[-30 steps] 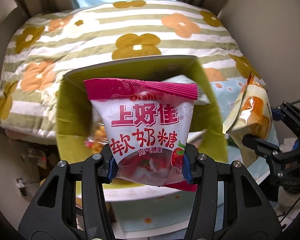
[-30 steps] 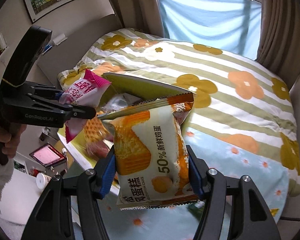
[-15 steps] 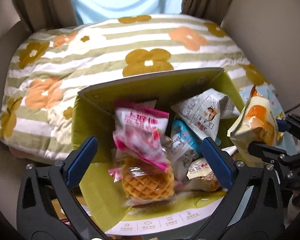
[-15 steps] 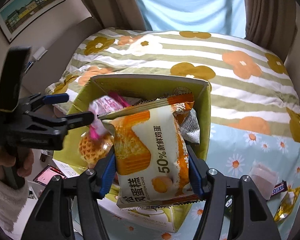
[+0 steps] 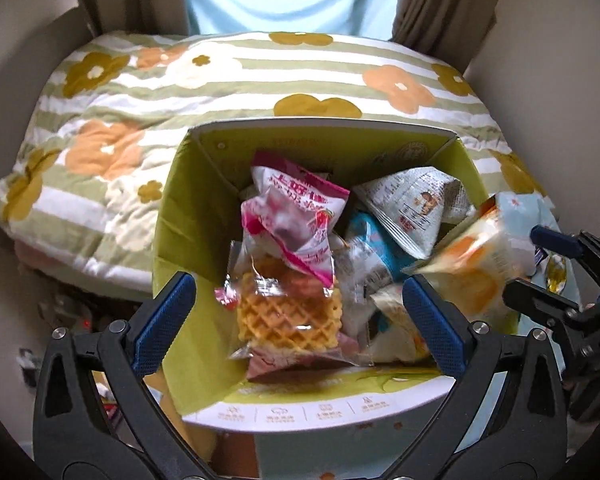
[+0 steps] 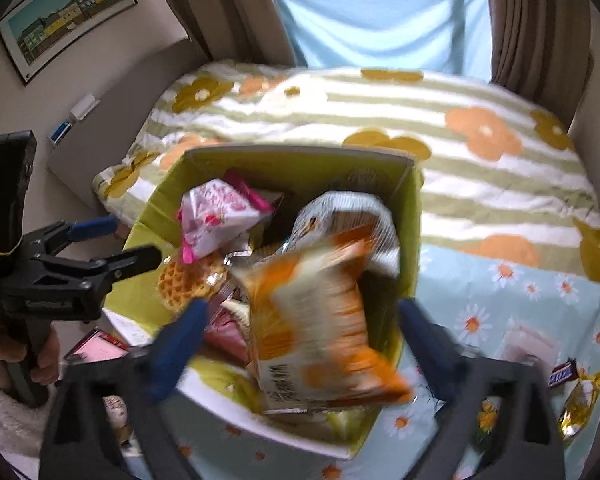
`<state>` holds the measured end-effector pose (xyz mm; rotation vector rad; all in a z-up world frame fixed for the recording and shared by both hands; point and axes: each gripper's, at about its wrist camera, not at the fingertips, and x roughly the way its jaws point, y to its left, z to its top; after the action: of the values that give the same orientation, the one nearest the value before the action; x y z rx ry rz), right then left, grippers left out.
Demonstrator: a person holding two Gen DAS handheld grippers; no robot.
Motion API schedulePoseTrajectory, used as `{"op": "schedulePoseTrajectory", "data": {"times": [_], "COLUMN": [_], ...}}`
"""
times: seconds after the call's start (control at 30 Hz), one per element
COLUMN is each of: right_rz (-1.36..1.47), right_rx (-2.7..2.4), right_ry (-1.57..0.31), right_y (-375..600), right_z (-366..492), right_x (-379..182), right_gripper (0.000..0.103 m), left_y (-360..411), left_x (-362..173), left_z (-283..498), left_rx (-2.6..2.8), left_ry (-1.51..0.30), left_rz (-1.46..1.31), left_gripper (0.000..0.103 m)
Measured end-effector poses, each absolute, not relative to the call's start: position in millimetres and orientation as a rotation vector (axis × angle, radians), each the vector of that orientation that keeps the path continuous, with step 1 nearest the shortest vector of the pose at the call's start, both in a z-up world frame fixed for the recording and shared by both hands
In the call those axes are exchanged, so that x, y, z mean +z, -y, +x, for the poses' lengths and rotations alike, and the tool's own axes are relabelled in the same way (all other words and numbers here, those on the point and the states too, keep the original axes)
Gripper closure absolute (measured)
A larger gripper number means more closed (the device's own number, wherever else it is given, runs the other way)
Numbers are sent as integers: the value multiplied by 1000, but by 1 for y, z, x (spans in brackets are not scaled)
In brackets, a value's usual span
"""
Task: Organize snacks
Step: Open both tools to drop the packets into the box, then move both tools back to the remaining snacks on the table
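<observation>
The right gripper (image 6: pixel 300 324) has just been opening, and its blue pads now stand wide apart with the orange cake packet (image 6: pixel 320 320) between them but no longer pressed: the packet is blurred and appears to be dropping toward the green box (image 6: pixel 410 240) directly below. The packet's long axis runs roughly away from the gripper, its far end tipped over the box's inside, its near end over the near rim.

The left gripper (image 5: pixel 300 324) is fully spread and holds nothing. The pink candy bag (image 5: pixel 292 220) lies inside the box, on top of a waffle packet (image 5: pixel 288 320) and beside a grey-white packet (image 5: pixel 412 208).

For the next pick, the relation that counts is this: the leftover snacks, a chocolate bar (image 6: pixel 562 372) and a gold-wrapped sweet (image 6: pixel 580 400), lie on the daisy-print sheet (image 6: pixel 520 280) to the right of the box, well apart from it and plainly nearer the right gripper (the left would have to cross over the box).

The box sits at the near edge of a bed covered by a striped flowered quilt (image 5: pixel 220 92), a soft surface, so it may rock if nudged. Curtains (image 6: pixel 540 20) and a framed picture (image 6: pixel 64 16) close off the room behind.
</observation>
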<state>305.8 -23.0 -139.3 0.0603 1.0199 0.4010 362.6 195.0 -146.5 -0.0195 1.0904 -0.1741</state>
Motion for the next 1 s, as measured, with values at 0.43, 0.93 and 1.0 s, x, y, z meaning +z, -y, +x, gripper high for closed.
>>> {"op": "schedulePoseTrajectory", "data": {"times": [0.43, 0.93, 1.0], "right_rz": [-11, -1, -4], "right_rx": [401, 295, 257], "right_ry": [-988, -938, -918], "right_y": [25, 27, 33], "right_z": [291, 263, 257], "right_x": [-128, -108, -103], "right_gripper": [1, 1, 1], "left_y": [-197, -177, -171], "left_x": [-152, -125, -122], "left_z": [342, 327, 325], "left_rx": [-156, -221, -229], "left_ry": [-1101, -989, -979], "left_rz": [-53, 62, 72], "left_gripper": [0, 0, 0]}}
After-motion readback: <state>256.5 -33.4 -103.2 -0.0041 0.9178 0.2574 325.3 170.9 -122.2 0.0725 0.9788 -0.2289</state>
